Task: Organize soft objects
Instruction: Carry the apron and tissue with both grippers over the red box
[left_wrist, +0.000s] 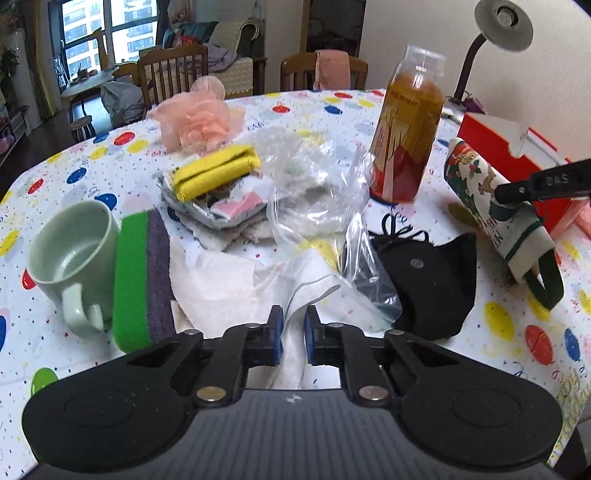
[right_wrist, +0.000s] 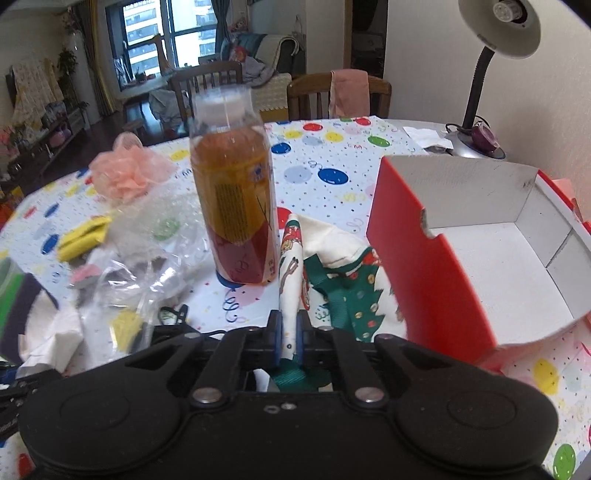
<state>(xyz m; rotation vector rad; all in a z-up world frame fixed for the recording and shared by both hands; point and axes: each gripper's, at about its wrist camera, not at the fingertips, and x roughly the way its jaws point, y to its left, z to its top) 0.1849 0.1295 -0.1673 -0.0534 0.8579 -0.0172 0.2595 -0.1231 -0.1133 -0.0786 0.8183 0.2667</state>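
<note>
Right gripper (right_wrist: 290, 341): fingers closed on a fold of the Christmas-print cloth (right_wrist: 291, 266), lifted clear of the table. In the left wrist view the cloth (left_wrist: 491, 206) hung as a roll, long axis slanting down toward the table's near edge, green strap trailing below.

Left gripper (left_wrist: 294, 338): fingers a narrow gap apart, white cloth (left_wrist: 236, 280) lying beneath and between them; whether they pinched it could not be told.

Key relation: the open red box (right_wrist: 436, 258) stood just right of the held cloth, its tall red wall between cloth and white interior (interior appeared bare). Judgement: the cloth must rise over that wall, then travel right. The right hand was nearer.

Obstacles: the drink bottle (right_wrist: 232, 192) stood upright just left of the cloth. The lamp (right_wrist: 491, 55) stood by the far right edge, beyond the box.

Remaining soft items lay toward the table's left side: yellow cloth (left_wrist: 214, 171), pink mesh puff (left_wrist: 195, 118), green sponge (left_wrist: 142, 280) against the mug (left_wrist: 70, 258), black pouch (left_wrist: 428, 273).
</note>
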